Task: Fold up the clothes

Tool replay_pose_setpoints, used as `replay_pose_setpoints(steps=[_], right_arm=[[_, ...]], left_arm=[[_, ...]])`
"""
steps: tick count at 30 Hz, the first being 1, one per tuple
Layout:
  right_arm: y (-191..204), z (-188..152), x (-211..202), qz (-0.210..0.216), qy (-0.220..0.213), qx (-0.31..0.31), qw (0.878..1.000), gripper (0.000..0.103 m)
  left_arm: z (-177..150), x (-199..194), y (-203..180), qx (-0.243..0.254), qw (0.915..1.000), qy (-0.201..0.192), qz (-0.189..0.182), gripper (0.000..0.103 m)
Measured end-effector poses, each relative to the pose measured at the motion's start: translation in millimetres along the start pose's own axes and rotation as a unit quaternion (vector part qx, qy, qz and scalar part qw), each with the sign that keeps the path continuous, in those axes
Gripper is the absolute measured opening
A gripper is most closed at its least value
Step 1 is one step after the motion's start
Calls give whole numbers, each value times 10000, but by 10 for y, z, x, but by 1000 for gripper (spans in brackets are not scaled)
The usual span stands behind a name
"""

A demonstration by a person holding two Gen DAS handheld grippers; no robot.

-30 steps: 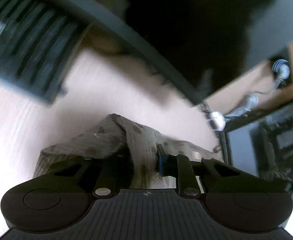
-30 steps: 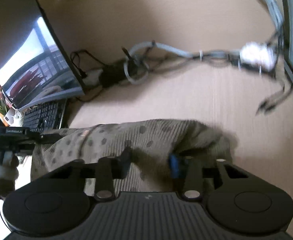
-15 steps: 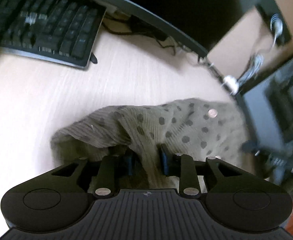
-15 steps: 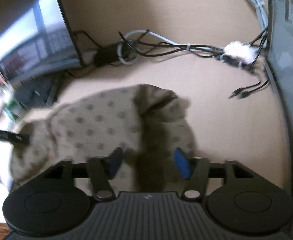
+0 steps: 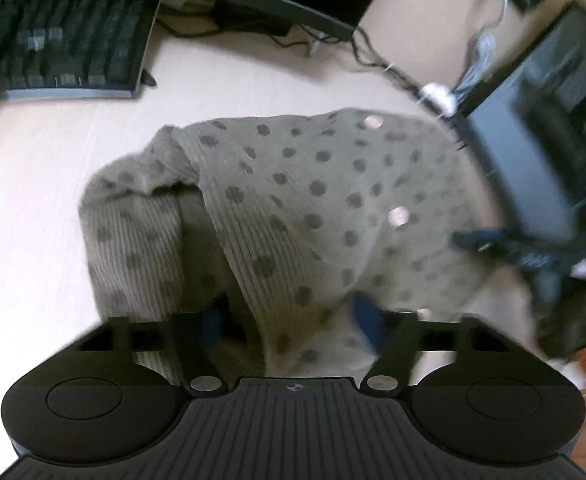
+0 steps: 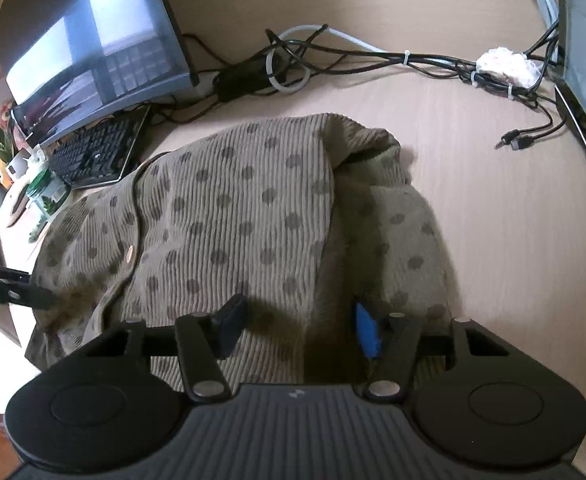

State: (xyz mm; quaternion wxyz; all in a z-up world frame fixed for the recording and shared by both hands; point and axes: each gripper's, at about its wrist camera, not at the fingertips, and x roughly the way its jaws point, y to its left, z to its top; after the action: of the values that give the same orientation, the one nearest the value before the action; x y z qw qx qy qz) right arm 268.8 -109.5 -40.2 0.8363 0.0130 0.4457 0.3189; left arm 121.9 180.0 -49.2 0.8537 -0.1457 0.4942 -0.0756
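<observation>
An olive knitted cardigan point(image 5: 313, 200) with dark dots and pink buttons lies bunched on the pale wooden desk point(image 5: 33, 200). My left gripper point(image 5: 289, 320) stands over its near edge. Its jaws are closing, and a raised fold of the knit runs between the blue pads without being pinched. My right gripper point(image 6: 299, 328) hovers over the cardigan point(image 6: 233, 208) at its right side. Its jaws are closing too, still wide, with the cloth lying flat below the pads. Each gripper shows at the edge of the other view: the right gripper point(image 5: 505, 248), the left gripper point(image 6: 9, 288).
A black keyboard point(image 5: 61, 52) and a curved monitor point(image 6: 93, 40) stand at the back left. Tangled cables point(image 6: 333, 60) run along the back. A second screen point(image 6: 585, 60) lines the right edge. Small jars and plants point(image 6: 33, 184) crowd the far left.
Both grippers let go of the cardigan, which dropped from hanging to lying spread on the desk. The left view swung right, bringing the keyboard and more cloth into sight.
</observation>
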Motion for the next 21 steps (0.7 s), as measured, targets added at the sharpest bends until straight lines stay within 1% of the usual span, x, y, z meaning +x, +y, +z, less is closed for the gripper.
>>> replay_pose_setpoints(steps=[1, 2, 3, 4, 5, 8, 9, 10, 12, 14, 17, 18, 19, 20, 21], right_arm=[[11, 30, 7, 22, 21, -48, 10000, 46], [21, 64, -3, 38, 36, -112, 9999, 44], [34, 99, -36, 34, 34, -212, 9998, 39], [46, 131, -79, 31, 15, -327, 9995, 38], [54, 156, -140, 28, -34, -469, 9989, 38], [11, 214, -234, -84, -144, -734, 9972, 38], [-27, 226, -216, -190, -148, -757, 9968, 38], [-62, 235, -172, -284, -126, -738, 9968, 38], [-122, 254, -89, -435, -84, -700, 9966, 38], [-135, 270, -24, -420, -42, -666, 9969, 38], [-135, 315, 27, -360, -35, -628, 9974, 38], [-120, 338, 14, -330, -65, -641, 9974, 38], [-104, 359, -7, -311, -100, -660, 9973, 39], [-86, 379, -37, -300, -152, -694, 9970, 39], [-61, 412, -71, -301, -227, -756, 9964, 40]], left_arm=[[17, -45, -17, -128, 9998, -7, -161, 14], [36, -122, -6, -394, 9980, -18, -501, 14], [55, -199, 6, -658, 9943, -28, -840, 14], [75, -276, 17, -922, 9888, -38, -1177, 14], [58, -323, 32, -1026, 9867, -52, -1261, 14], [-45, -419, 84, -1111, 9870, -97, -1154, 15], [-89, -382, 136, -1179, 9880, -40, -996, 15], [-149, -305, 192, -1306, 9870, 81, -932, 15], [-281, -143, 289, -1597, 9820, 349, -944, 15], [-352, -91, 308, -1818, 9755, 503, -1131, 15], [-368, -117, 300, -2113, 9624, 566, -1608, 18], [-363, -148, 293, -2144, 9584, 526, -1809, 28], [-355, -200, 290, -2130, 9561, 425, -1968, 44], [-330, -252, 290, -2073, 9568, 288, -2018, 54], [-300, -274, 308, -2024, 9587, 157, -1993, 66]])
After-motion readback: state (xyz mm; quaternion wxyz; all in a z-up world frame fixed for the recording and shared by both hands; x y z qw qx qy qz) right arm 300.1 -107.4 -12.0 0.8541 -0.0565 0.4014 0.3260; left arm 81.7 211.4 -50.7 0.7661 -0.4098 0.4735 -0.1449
